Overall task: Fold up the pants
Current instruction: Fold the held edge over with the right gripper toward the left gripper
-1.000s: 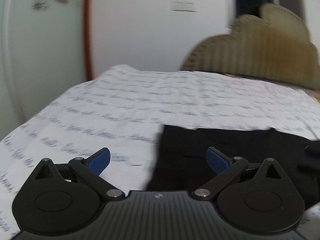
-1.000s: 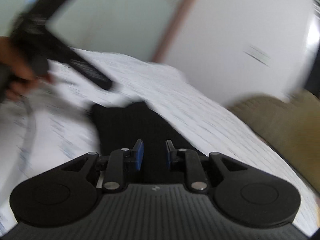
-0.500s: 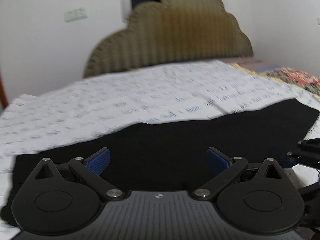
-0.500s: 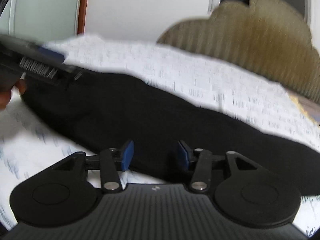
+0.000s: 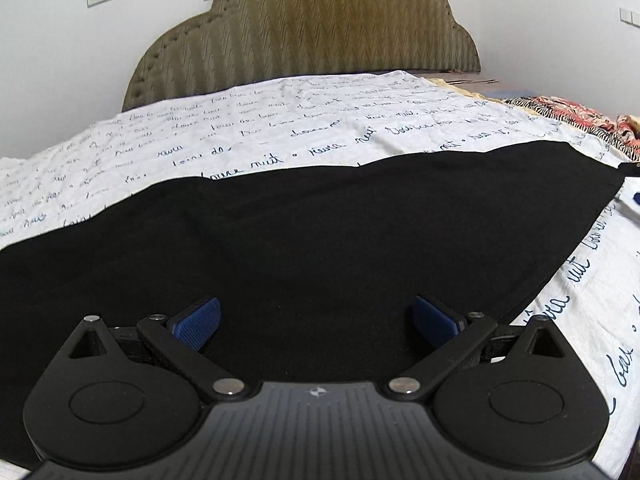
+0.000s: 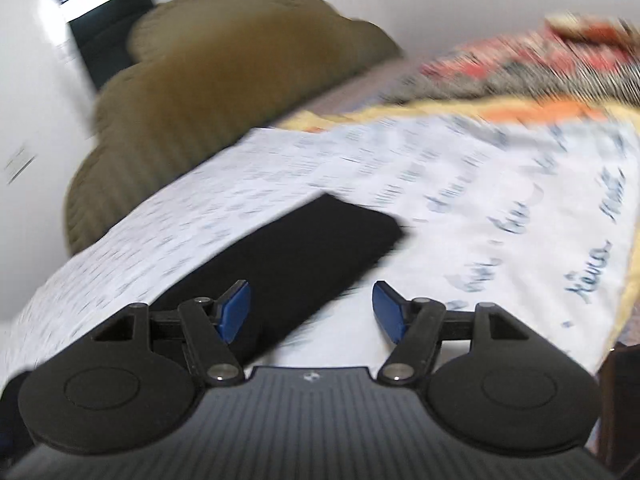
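You are holding the left gripper [image 5: 316, 322] low over a pair of black pants [image 5: 320, 232] lying flat and long across a bed sheet [image 5: 340, 120] printed with handwriting, its jaws spread wide and gripping nothing, the dark cloth filling the whole space between and ahead of them. You are carrying the right gripper [image 6: 311, 310] at a tilt, jaws likewise apart and empty, with one narrow end of the pants [image 6: 304, 240] lying ahead of the left jaw and bare sheet [image 6: 480, 208] ahead of the right jaw; that view is blurred, so finer detail there cannot be told. Judging from this, you are lining up for a first fold: it would serve you to bring each pair of jaws down on the near edge of the cloth, pinching both layers squarely, and to lift evenly so the fabric is not dragging or bunching on the sheet. A padded headboard [image 5: 304, 28] is standing beyond the jaws, with patterned bedding [image 5: 568, 114] off past the right jaw. No basket, box or other container is showing in either view.
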Available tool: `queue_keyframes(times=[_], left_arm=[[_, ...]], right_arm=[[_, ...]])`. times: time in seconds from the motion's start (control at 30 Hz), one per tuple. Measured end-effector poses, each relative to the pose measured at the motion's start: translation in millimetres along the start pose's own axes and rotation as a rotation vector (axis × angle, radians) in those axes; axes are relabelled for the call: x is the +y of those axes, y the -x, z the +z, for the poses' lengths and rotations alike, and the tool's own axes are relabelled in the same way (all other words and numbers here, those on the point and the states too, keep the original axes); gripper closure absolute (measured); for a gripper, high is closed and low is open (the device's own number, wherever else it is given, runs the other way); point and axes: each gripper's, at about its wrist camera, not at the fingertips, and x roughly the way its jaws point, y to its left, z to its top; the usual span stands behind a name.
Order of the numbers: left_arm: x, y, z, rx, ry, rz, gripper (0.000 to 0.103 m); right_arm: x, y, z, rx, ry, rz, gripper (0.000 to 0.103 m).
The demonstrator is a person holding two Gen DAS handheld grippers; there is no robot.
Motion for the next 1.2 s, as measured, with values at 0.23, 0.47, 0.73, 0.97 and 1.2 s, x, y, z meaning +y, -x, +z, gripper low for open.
queue_keyframes(times=[0.23,0.47,0.73,0.97,1.2], left_arm=[[-2.8,-2.0,0.2,0.004,-0.006,0.003,0.0],[-2.6,-1.5,-0.1,0.004,-0.003,0.001,0.0],[7.2,2.2,14.7,0.018,0.091,-0.064,0.0],[2.4,-23.4,90.4,0.105,0.348,-0.391,0.0],[-47.3,-95.0,141.9,0.233,0.603,-0.781,0.0]], right_arm=[[-29.9,-19.1,8.4,0.039,-0.187,0.097,0.037],[-43.9,-55.8,24.0,0.06,-0.315,0.076,0.093],[-4.0,-47.0,31.6,-0.017,-0.062,0.037,0.097],[88.7,-17.9,18.4,-0.098,0.43,0.04,0.097],[132.7,-2.1,-12.7,-0.098,0.629,0.077,0.097]])
